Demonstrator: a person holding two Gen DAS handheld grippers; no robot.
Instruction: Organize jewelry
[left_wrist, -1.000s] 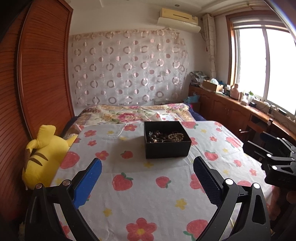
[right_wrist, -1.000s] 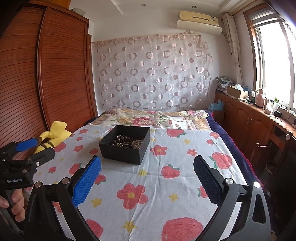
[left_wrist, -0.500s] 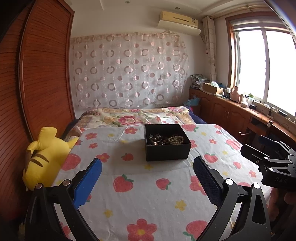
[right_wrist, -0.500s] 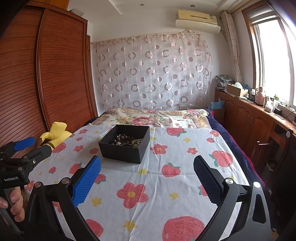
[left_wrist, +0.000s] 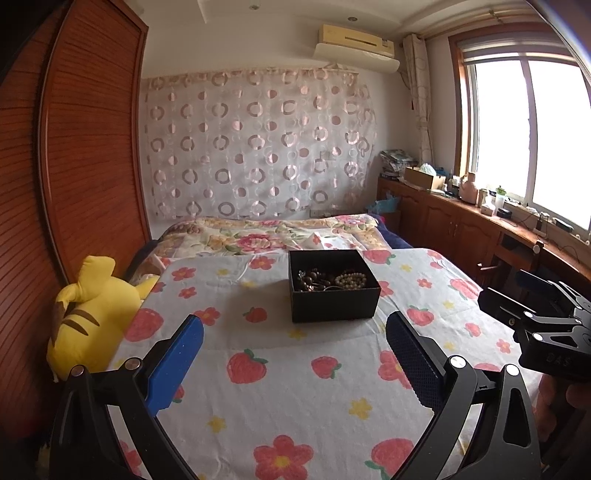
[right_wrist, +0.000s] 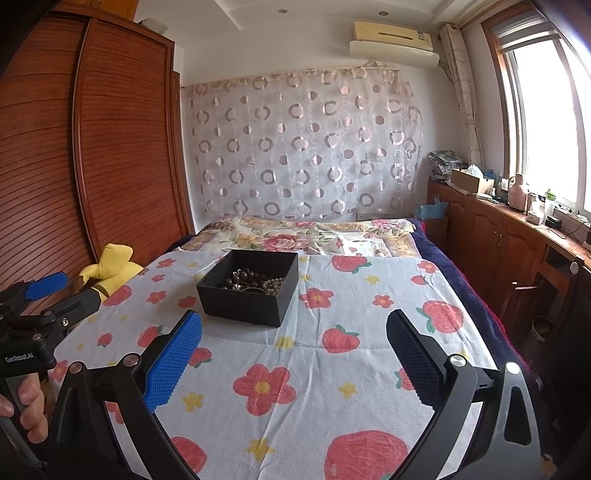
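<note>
Occupying most of both views, the bed (left_wrist: 295, 387) carries a sheet (right_wrist: 332, 369) printed with strawberries and flowers, with a floral quilt (left_wrist: 258, 236) folded at its far end. A wooden wardrobe (left_wrist: 85, 166) runs along the left side, and a patterned curtain (left_wrist: 258, 147) hangs on the far wall under an air conditioner (left_wrist: 356, 44). On the right, a window (left_wrist: 528, 136) stands above a wooden surface (left_wrist: 498, 221) crowded with small items too small to identify. A yellow plush (left_wrist: 88, 317) lies at the bed's left edge against the wardrobe.

The box (left_wrist: 332, 286), black and open-topped, sits on the sheet near the middle of the bed, ahead of both tools with bare sheet between. Inside lie beads (left_wrist: 332, 280): dark strands to the left, a pale strand to the right, tangled together; individual pieces cannot be separated.

The left tool (left_wrist: 293, 354) is held low over the near part of the bed, level, pointing at the box, fingers spread wide and holding nothing. The right tool (right_wrist: 293, 354) is likewise level, wide apart and empty, with the box ahead and slightly left. Each tool appears at the edge of the other's view, well apart. A hand (right_wrist: 26, 410) grips the left tool's handle, fingers wrapped round it.
</note>
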